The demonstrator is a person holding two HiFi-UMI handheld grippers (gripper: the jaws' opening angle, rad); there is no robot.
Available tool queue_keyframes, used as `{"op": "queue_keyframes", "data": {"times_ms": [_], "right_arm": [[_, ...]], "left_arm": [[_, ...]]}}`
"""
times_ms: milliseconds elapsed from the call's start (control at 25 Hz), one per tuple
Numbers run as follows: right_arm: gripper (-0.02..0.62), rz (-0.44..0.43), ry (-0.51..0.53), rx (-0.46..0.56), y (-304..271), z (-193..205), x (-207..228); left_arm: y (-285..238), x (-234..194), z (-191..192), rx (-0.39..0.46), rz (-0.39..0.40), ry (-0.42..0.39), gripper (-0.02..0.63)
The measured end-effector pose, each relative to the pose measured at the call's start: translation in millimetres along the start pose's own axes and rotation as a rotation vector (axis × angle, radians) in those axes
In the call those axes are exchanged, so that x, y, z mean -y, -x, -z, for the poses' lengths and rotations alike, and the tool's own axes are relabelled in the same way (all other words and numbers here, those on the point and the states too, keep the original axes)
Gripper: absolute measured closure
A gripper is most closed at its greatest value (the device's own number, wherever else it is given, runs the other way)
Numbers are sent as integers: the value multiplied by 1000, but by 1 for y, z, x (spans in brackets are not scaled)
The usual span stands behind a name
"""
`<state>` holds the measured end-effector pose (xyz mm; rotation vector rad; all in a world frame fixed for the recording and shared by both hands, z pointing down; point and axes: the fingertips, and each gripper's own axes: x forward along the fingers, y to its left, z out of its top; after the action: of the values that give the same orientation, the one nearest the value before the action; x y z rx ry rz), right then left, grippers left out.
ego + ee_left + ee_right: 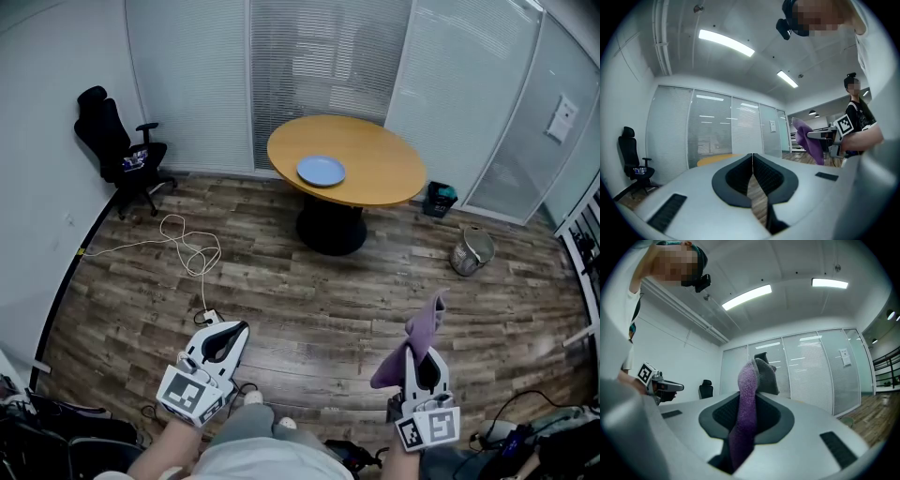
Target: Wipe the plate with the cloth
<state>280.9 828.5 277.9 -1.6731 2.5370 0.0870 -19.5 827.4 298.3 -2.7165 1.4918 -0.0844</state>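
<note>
Plate [321,171], blue, round (no long axis), lay flat nr. the near-left edge of the round table [384,159], well ahead of both grippers and approx. midway between them; cloth [424,328], purple, was pinched in the right gripper [424,361], jaws part-closed on it, free end standing above the tips; left gripper [220,342] had jaws together, empty; neither hand clearly nearer, so a right-hand approach was judged likely; wood-plank floor [309,300] lay between; office chair [117,150], cable [187,248], bin [472,251] around; glass walls w/ blinds beyond.

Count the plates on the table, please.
1. A blue plate lies on the left part of the round table. The whole tabletop shows in the head view, so none seems hidden.
</note>
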Motion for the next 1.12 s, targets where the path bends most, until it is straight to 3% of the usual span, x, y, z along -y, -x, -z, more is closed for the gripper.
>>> {"op": "queue_keyframes", "data": {"times_ms": [640,1120], "right_arm": [[508,-11,-30,25,3,-5,6],[508,-22,-31,-14,1,8,8]], "left_arm": [[-2,-3,-6,10,-13,50,592],[-14,-10,5,14,-17,91,591]]}}
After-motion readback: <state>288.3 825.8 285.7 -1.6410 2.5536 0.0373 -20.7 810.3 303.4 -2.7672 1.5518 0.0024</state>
